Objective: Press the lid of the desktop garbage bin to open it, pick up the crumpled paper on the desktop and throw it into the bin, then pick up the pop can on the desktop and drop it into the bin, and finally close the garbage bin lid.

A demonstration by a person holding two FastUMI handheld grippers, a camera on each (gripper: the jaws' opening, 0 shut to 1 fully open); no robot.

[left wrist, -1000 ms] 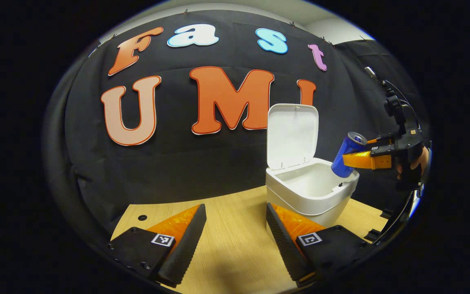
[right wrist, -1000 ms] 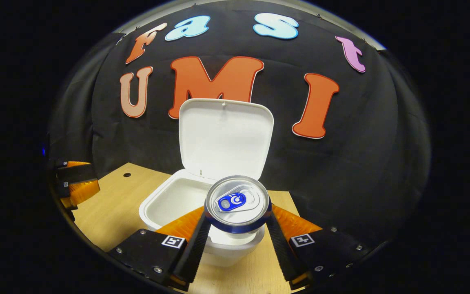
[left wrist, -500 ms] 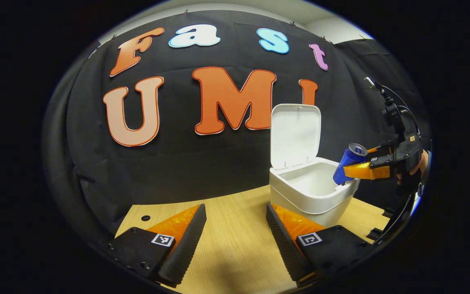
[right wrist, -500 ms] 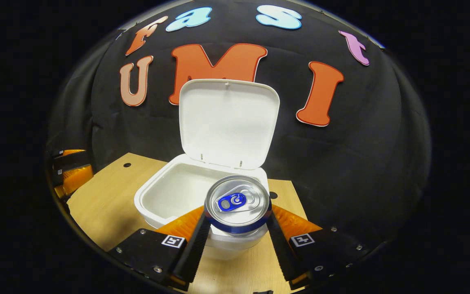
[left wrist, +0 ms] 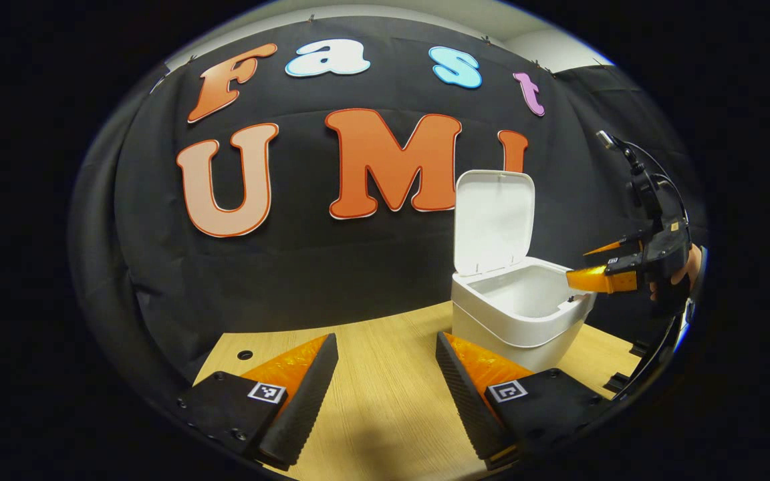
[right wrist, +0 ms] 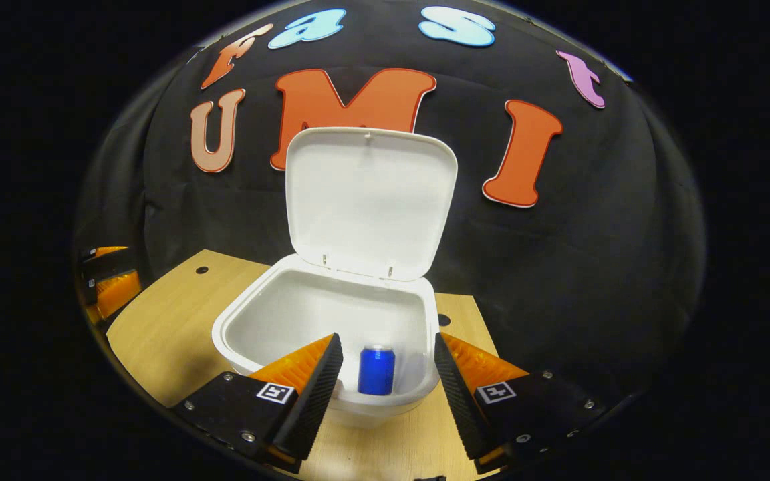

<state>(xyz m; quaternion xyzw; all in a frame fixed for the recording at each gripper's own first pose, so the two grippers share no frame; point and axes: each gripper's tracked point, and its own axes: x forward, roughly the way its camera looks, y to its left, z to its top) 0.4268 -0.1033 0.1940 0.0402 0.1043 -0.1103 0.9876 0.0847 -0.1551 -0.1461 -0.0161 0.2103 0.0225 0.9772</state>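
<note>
A: Wood desk (right wrist: 171,327) up front in the right gripper view, w/ the right tongs (right wrist: 388,374) nearest the lens. State?

B: Wide apart, nothing btwn the fingers. They hang just over the near rim of the bin (right wrist: 238,321), one finger each side of the opening.

A: And the can?

B: Blue can (right wrist: 377,369) is inside the bin, seen in the gap btwn those fingers, close to the near wall. Looks upright, but can't tell if it's resting on the bottom.

A: Paper?

B: Can't make it out inside the bin.

A: Lid?

B: White lid (right wrist: 370,200) stands up, hinged at the far edge, black cloth wall behind it. Far left edge of that view: the left tongs (right wrist: 107,284), over the desk's corner.

A: Left gripper view, near to far?

B: Left tongs (left wrist: 385,381) at the bottom, fingers spread wide, empty, over bare desk (left wrist: 385,414). Past the right-hand finger sits the bin (left wrist: 525,327), lid (left wrist: 495,220) raised. Beyond, at the bin's far-side rim, the right tongs (left wrist: 589,264), open w/ nothing in them, tips just above the rim. A hand (left wrist: 682,267) holds that gripper at the view's edge. Small round hole (left wrist: 245,354) in the desk near its back-left corner.
</note>
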